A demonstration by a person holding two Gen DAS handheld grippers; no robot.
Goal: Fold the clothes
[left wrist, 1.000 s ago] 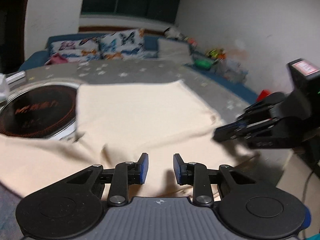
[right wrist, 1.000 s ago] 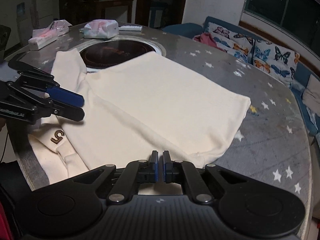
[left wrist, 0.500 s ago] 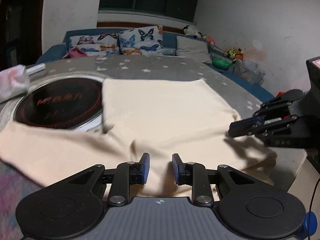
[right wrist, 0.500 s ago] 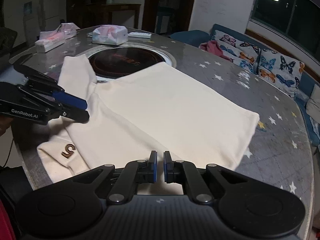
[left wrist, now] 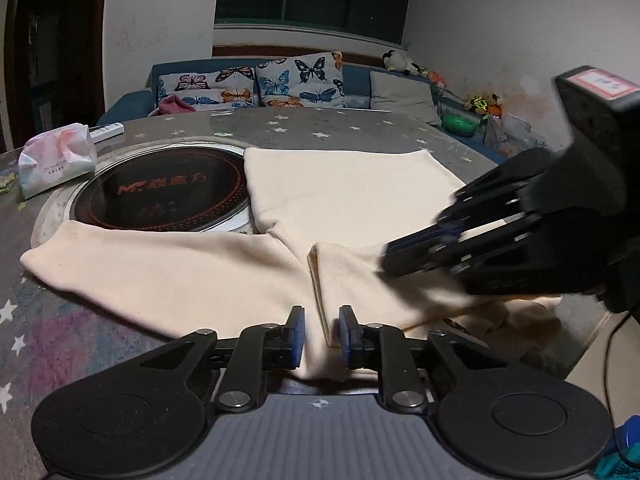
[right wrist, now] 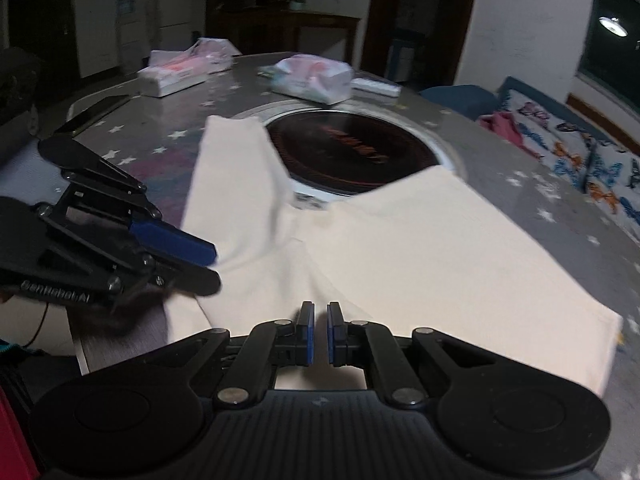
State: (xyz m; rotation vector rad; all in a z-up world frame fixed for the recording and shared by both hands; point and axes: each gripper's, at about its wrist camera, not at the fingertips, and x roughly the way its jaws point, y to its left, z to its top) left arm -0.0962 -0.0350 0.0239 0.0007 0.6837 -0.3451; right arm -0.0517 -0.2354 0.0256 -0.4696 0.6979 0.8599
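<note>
A cream garment [left wrist: 352, 192] lies spread on the round grey table [left wrist: 320, 128], one sleeve [left wrist: 140, 256] stretched out to the left. My left gripper [left wrist: 322, 326] sits low at the garment's near edge. Its jaws are closing, a fold of the cloth stands between them, and the pads do not press on it. My right gripper [right wrist: 320, 330] is shut on the garment [right wrist: 420, 248], and creases run into its tips. In the left wrist view the right gripper [left wrist: 386, 258] reaches in from the right over a turned-over flap. The left gripper [right wrist: 214, 268] shows at the left of the right wrist view.
A black induction hob [left wrist: 160, 192] is sunk into the table beside the garment. Tissue packs [left wrist: 56, 160] [right wrist: 180, 72], a remote [left wrist: 106, 131] and a dark phone [right wrist: 96, 112] lie on the far side. A sofa with butterfly cushions [left wrist: 280, 80] stands behind.
The right gripper has swept leftward over the garment, and a flap of cloth now covers the "5" logo. The left gripper's jaws have narrowed around a cloth fold.
</note>
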